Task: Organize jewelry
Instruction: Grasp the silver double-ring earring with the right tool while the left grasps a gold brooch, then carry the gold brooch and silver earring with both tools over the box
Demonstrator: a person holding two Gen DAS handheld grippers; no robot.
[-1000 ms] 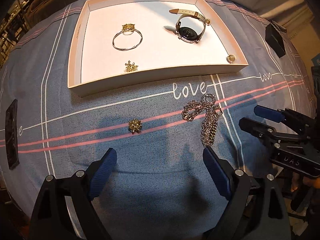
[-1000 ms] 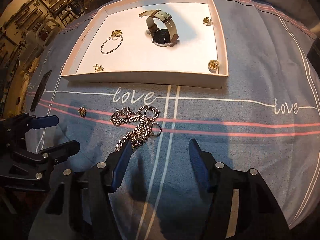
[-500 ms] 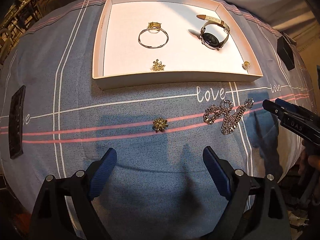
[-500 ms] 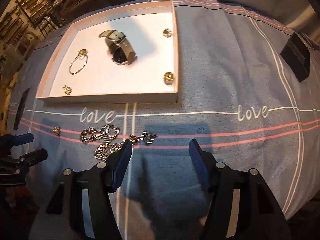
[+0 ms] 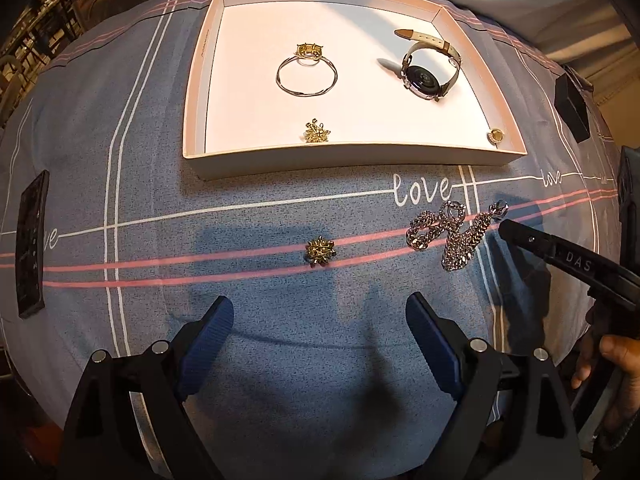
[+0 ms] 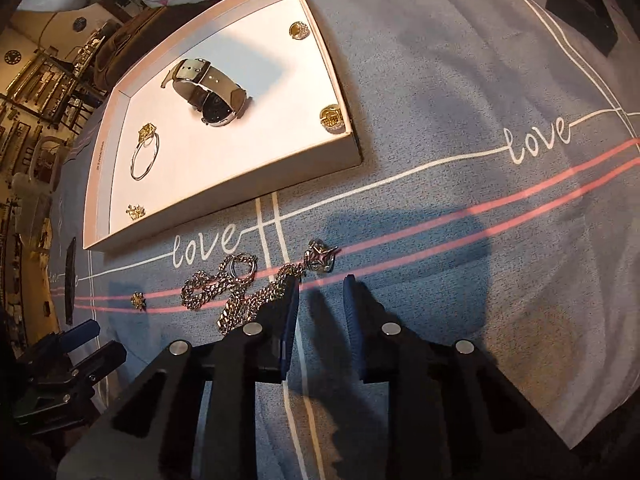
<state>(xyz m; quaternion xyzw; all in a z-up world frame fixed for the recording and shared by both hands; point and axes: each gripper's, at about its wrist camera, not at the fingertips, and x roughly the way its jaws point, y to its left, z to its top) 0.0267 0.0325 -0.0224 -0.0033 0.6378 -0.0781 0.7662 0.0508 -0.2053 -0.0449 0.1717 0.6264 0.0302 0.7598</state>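
Note:
A pink tray point(image 5: 344, 160) point(image 6: 224, 216) on the blue cloth holds a bangle point(image 5: 306, 70), a watch point(image 5: 428, 70), a gold flower earring point(image 5: 317, 133) and gold ear studs point(image 6: 331, 119). A second gold flower earring point(image 5: 320, 251) lies on the cloth, centred ahead of my open, empty left gripper point(image 5: 320, 344). A silver chain point(image 5: 452, 232) point(image 6: 236, 292) lies right of it. My right gripper point(image 6: 320, 288) is low over the chain's clasp end point(image 6: 320, 260), jaws narrowed but apart, with nothing between them. Its left finger point(image 6: 290, 308) touches the chain.
A black remote-like slab point(image 5: 32, 240) lies at the cloth's left edge. A black box point(image 5: 572, 100) point(image 6: 584, 12) sits at the far right. Shelves stand beyond the bed on the left in the right wrist view.
My right gripper has swung in, dropped to the chain's clasp end and narrowed its jaws. The chain was dragged out longer. My left gripper has shifted left, centring on the loose flower earring.

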